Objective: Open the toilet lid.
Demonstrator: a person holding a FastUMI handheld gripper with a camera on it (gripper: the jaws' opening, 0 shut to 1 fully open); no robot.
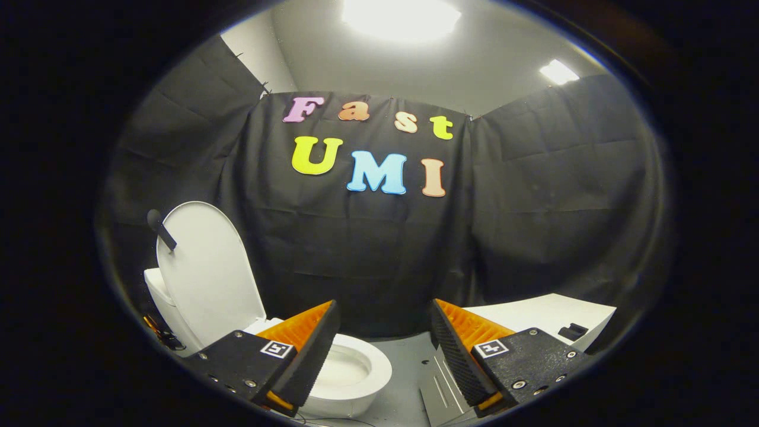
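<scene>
The white toilet lid (pixel 204 273) stands raised, leaning back over the tank (pixel 159 293), with a black handle (pixel 160 228) sticking off its upper edge. Below it the white seat and bowl (pixel 356 370) lie exposed, partly hidden behind my left finger. My gripper (pixel 384 332) is open, its two orange-and-black fingers (pixel 302 344) spread wide with nothing between them. The lid is beyond and to the left of the left finger, apart from it.
A white counter (pixel 545 317) with a small black object (pixel 572 331) on it sits just beyond the right finger. Grey floor (pixel 409 379) with a metal plate lies between the toilet and the counter. Black cloth walls close the booth behind.
</scene>
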